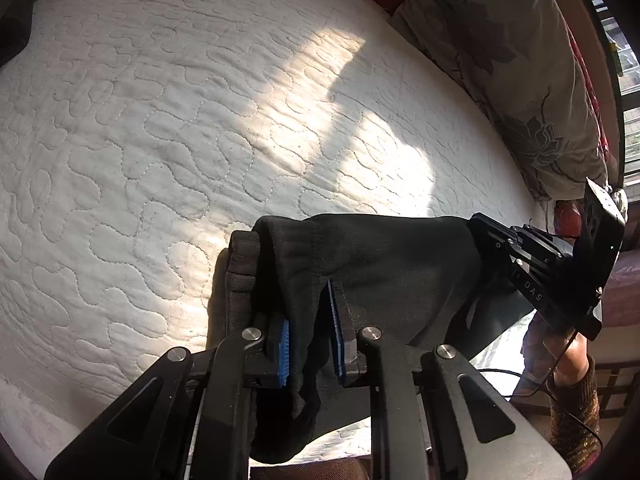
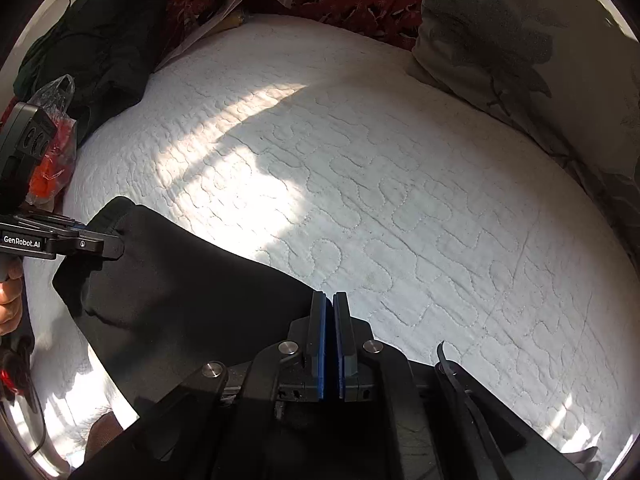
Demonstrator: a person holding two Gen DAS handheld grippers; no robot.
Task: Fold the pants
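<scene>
Nearest my lens, my left tool (image 1: 310, 320) pinches a thick bunch of the black pants (image 1: 380, 264), its blue pads narrowed onto the gathered cloth with what looks like the ribbed waistband folded over the left finger. From there the pants stretch rightward as one taut dark band to my right tool (image 2: 330, 336), whose pads are pressed nearly flat together on the other end, as far as I can tell on a thin edge of fabric. So the long axis of the pants runs straight between my two hands, lifted just above the near edge of the white quilted bed (image 1: 160, 120), with the bare sunlit spread lying ahead of both tools. Both tools tilt steeply down and forward. I judge the next move carries both ends forward together to lay the pants flat. A flowered pillow (image 1: 512, 60) sits far right.
</scene>
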